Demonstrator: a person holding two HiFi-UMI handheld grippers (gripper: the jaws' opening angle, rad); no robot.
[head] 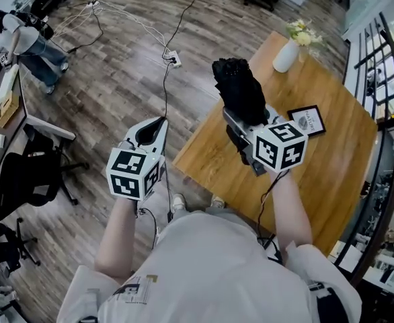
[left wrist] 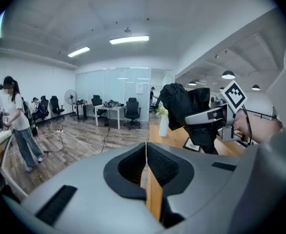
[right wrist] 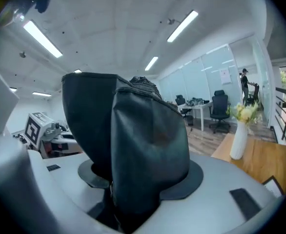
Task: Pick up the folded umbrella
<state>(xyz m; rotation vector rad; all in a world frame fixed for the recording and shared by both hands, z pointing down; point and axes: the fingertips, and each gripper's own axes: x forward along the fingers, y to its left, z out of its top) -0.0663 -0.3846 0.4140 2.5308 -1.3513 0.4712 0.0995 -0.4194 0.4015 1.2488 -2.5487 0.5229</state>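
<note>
The folded umbrella (head: pixel 239 89) is a black bundle of cloth held up over the near left part of the wooden table (head: pixel 331 106). My right gripper (head: pixel 243 118) is shut on it. In the right gripper view the umbrella (right wrist: pixel 143 145) fills the gap between the jaws and hides the fingertips. My left gripper (head: pixel 160 122) hangs over the floor to the left of the table, shut with nothing in it; in its own view its jaws (left wrist: pixel 145 152) meet in a thin line. That view also shows the umbrella (left wrist: pixel 184 106) in the right gripper at the upper right.
A white vase of flowers (head: pixel 288 54) stands at the table's far corner, and a small framed card (head: pixel 308 120) lies near the right gripper. Cables and a power strip (head: pixel 173 60) cross the wooden floor. An office chair (head: pixel 22 180) and a person (head: pixel 29 46) are at the left; a black railing (head: pixel 392 79) is at the right.
</note>
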